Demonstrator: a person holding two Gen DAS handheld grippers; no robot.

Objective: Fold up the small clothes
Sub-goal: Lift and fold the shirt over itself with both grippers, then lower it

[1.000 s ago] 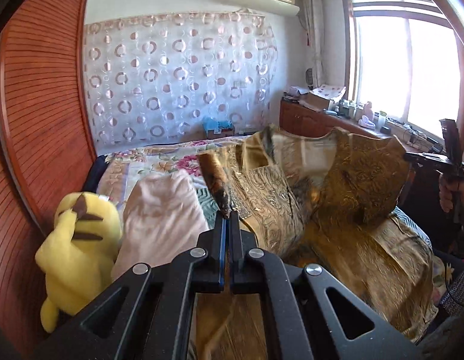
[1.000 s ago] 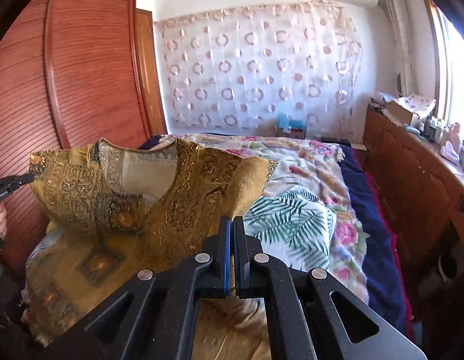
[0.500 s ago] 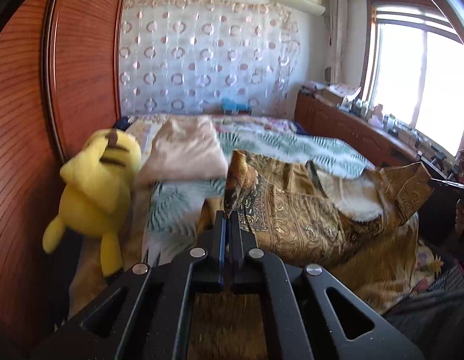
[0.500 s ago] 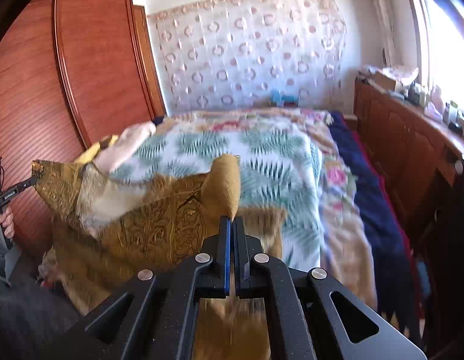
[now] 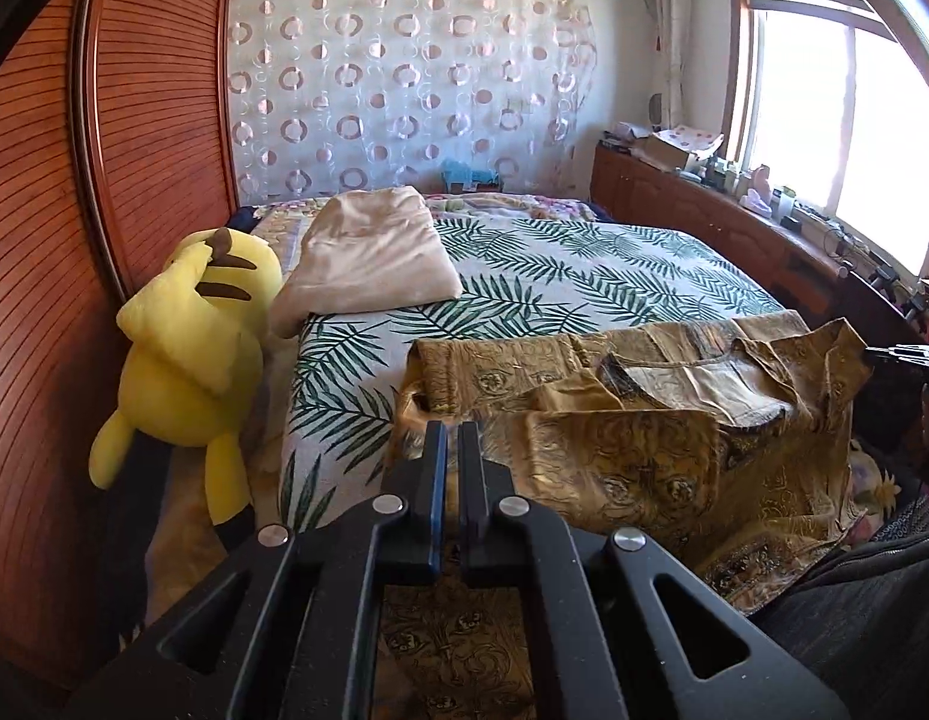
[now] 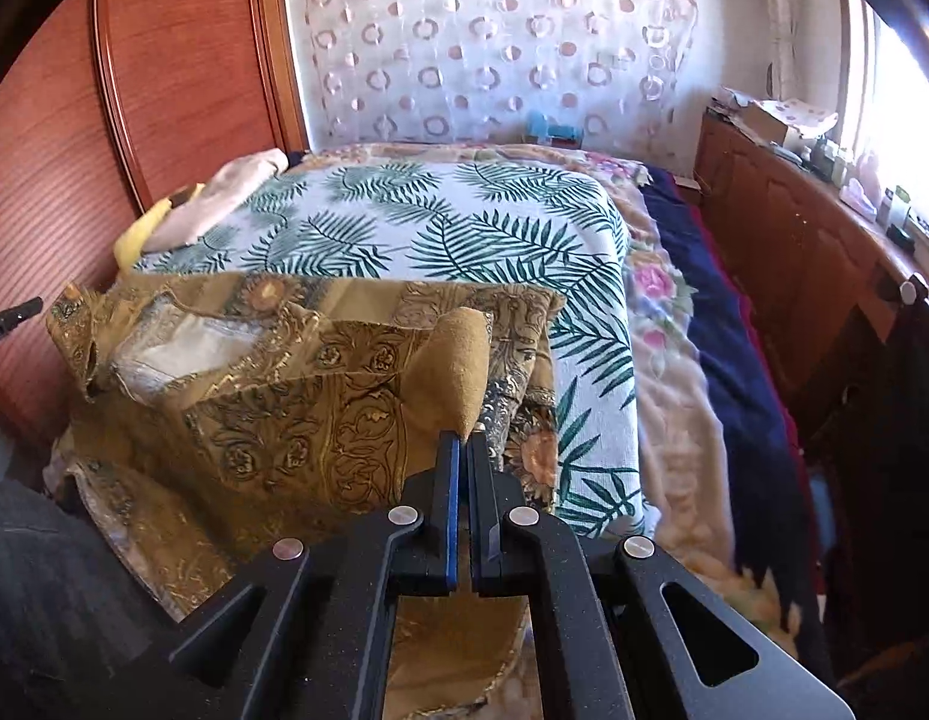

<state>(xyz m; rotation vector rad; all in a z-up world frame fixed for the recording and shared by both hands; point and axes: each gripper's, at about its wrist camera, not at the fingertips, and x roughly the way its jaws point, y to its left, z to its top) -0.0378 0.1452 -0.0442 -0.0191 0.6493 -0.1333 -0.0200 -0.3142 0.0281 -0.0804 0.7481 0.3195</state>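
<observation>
Left wrist view: palm-leaf bedspread [image 5: 584, 264]; gold brocade garment [image 5: 644, 420], stiff and creased, on its near edge; folded beige cloth [image 5: 368, 252]; yellow plush toy [image 5: 188, 348]. Left gripper [image 5: 451, 429] pinches the garment's hem. Right wrist view only: right gripper [image 6: 463, 438] clamped on a plain mustard fold.

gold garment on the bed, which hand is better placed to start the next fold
Probably right: the right gripper pinches a raised corner of the gold garment, ready to carry across. The left gripper clamps cloth low at the edge.
</observation>
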